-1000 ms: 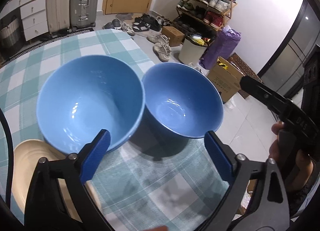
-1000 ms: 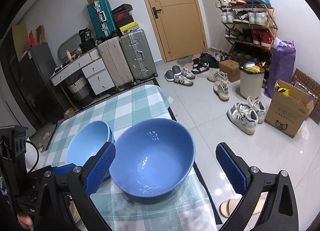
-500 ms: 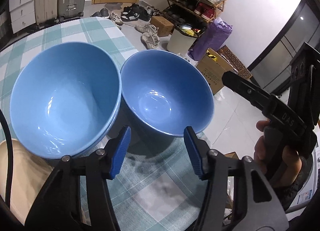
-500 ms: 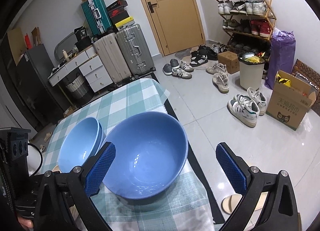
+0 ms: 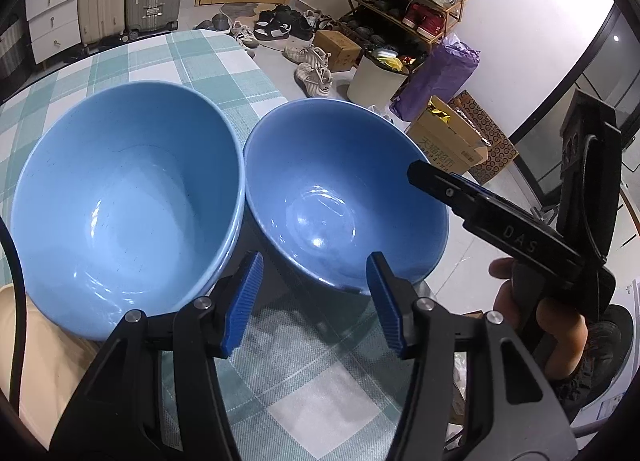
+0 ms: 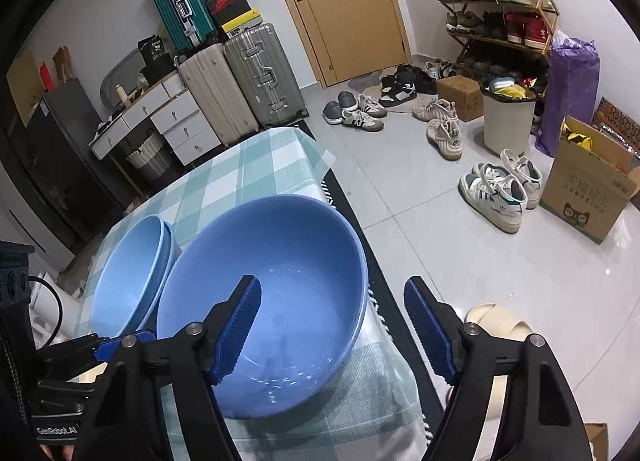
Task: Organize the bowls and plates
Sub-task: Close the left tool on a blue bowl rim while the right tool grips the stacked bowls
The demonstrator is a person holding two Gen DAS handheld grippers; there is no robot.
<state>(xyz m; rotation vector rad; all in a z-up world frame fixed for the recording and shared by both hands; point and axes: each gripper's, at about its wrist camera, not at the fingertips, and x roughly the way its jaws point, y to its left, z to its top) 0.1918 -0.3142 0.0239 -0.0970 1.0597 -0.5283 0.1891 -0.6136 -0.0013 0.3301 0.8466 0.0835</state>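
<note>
Both grippers have dropped toward the single bowl [image 6: 272, 301]; right gripper [image 6: 332, 325], closing, straddles its rim unclenched, left gripper [image 5: 312, 297] released just before it.

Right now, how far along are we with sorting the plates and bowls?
Done: the light blue bowls already sit nested as a stack. In hand: nothing is gripped yet; the right gripper has just been closing, straddling the single blue bowl's rim, pads not pressing; the left gripper is open at its near edge. Left: that bowl is unstacked, and the cream plate lies beside the stack.
</note>
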